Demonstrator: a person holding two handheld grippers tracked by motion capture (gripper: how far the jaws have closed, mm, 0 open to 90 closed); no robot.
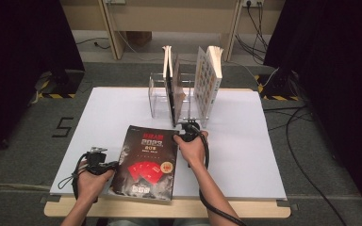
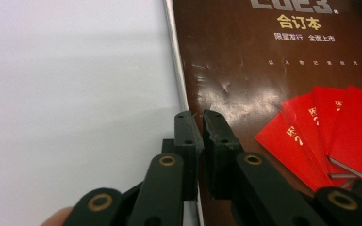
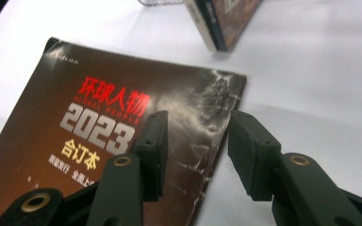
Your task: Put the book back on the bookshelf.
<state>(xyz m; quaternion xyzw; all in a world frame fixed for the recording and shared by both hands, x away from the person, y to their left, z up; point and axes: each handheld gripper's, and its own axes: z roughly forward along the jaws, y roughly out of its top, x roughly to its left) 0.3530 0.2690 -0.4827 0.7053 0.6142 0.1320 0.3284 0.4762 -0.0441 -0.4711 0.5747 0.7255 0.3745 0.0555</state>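
– Well, found the book [image 1: 147, 162] flat and face up near the front edge of the table [image 1: 245, 155], between both hands.

– Gripped already?

– Hard to say. Found the left tongs [image 2: 196, 117] drawn all but together, with a mere sliver of gap, right at the book's left edge. Could not tell whether pinched on the cover or on nothing. Found the right tongs [image 3: 195, 122] spread well apart, straddling the right edge near the top corner and pressing on nothing.

– Feared what, then?

– Feared catching only the top cover on the left. Looked a thin, glossy sheet, and would likely have peeled open or creased instead of bringing the whole block up. Noticed scuffs and small dents there too. Judged the lamination slick enough to slide out from hard black pads.

– And on the right?

– Could have closed beside the edge and missed. Could equally have shoved the book across that smooth white table. Expected a soft, heavy paperback, lifted by one side alone, to sag and twist.

– Anything farther out?

– Saw a clear rack [image 1: 158, 101] behind, rigid, with thin dividers. Saw it holding a dark volume [image 1: 169, 80] upright and a pale one [image 1: 208, 77] standing on end. Reckoned a floppy book swung in carelessly might have snagged a divider or toppled those two.
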